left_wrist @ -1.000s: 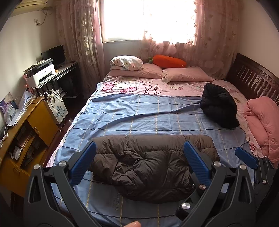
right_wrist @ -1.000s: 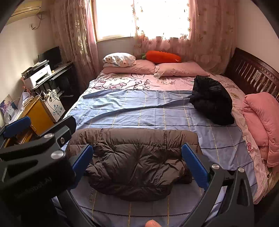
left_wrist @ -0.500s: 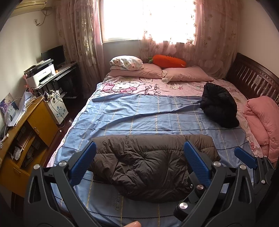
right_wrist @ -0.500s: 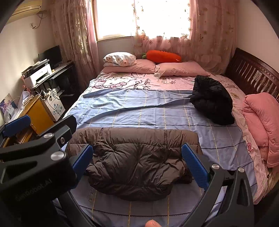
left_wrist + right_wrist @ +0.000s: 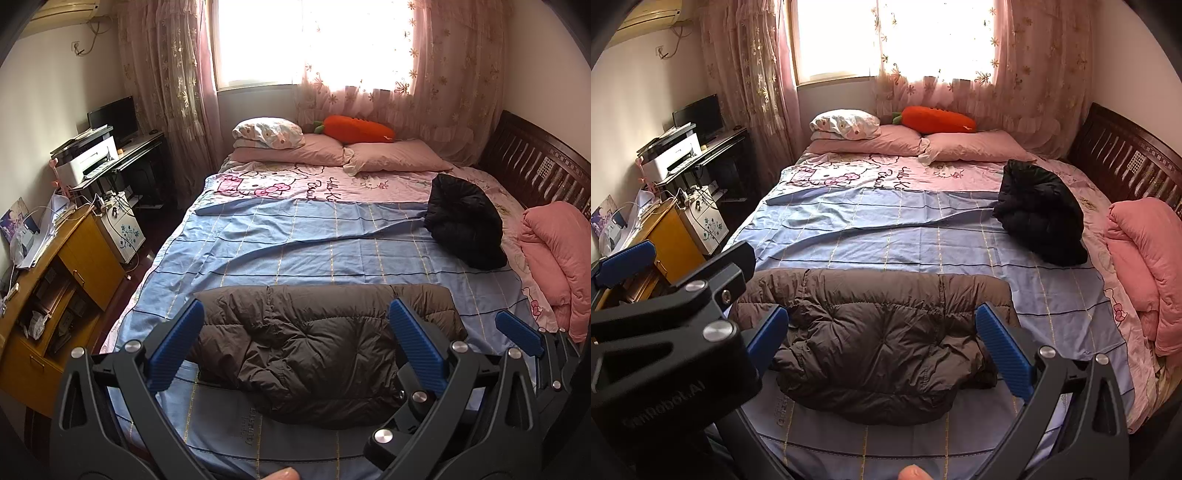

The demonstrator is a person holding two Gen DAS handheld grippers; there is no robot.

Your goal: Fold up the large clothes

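A brown puffer jacket [image 5: 314, 343] lies folded into a compact bundle on the blue checked sheet [image 5: 295, 251] near the foot of the bed; it also shows in the right wrist view [image 5: 875, 339]. My left gripper [image 5: 295, 339] is open and empty, held above and in front of the jacket. My right gripper [image 5: 882, 339] is open and empty too, beside the left one. The right gripper's blue fingers [image 5: 517, 332] show at the right of the left wrist view. A black jacket [image 5: 465, 221] lies bundled at the bed's far right.
Pink pillows [image 5: 391, 157] and an orange carrot cushion [image 5: 356, 129] lie at the head of the bed. A folded pink quilt [image 5: 557, 254] sits at the right edge by the dark headboard [image 5: 535, 162]. A yellow cabinet [image 5: 55, 280] and a desk with printer [image 5: 88, 162] stand on the left.
Both grippers have risen or drawn back very slightly, so the brown jacket sits a little lower in view. Both stay open and the jacket has not moved.
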